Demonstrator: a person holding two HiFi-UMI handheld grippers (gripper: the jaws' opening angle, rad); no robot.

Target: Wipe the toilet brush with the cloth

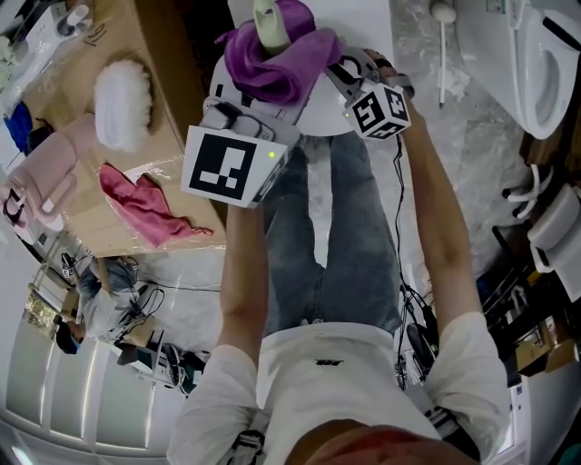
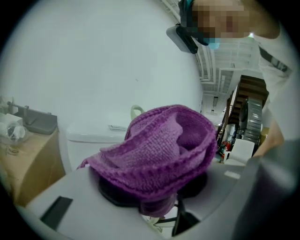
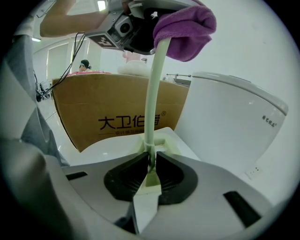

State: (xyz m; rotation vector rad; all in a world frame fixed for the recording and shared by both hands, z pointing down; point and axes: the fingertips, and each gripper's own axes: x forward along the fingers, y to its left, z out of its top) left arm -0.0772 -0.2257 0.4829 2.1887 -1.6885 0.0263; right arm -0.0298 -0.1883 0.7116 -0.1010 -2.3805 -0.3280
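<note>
A purple cloth (image 1: pixel 277 59) (image 2: pixel 159 150) (image 3: pixel 185 28) is bunched over the top of the pale green toilet brush handle (image 3: pixel 152 103) (image 1: pixel 266 23). It lies across the jaws of my left gripper (image 1: pixel 259 91) (image 2: pixel 154 197) (image 3: pixel 136 28) and hides most of the pads. The jaws stand apart, with a gap showing under the cloth. Only the handle's loop end (image 2: pixel 136 111) peeks out behind the cloth. Lower down, my right gripper (image 3: pixel 150 164) (image 1: pixel 340 73) is shut on the upright handle, just above its pale holder (image 3: pixel 157 140).
A white toilet (image 3: pixel 229 117) (image 2: pixel 89 140) stands right behind the brush. A cardboard box (image 3: pixel 117 117) (image 1: pixel 118 36) to the left carries a red cloth (image 1: pixel 150 209) and a white fluffy duster (image 1: pixel 123 100). Another white brush (image 1: pixel 442 45) lies near a second toilet (image 1: pixel 545 64).
</note>
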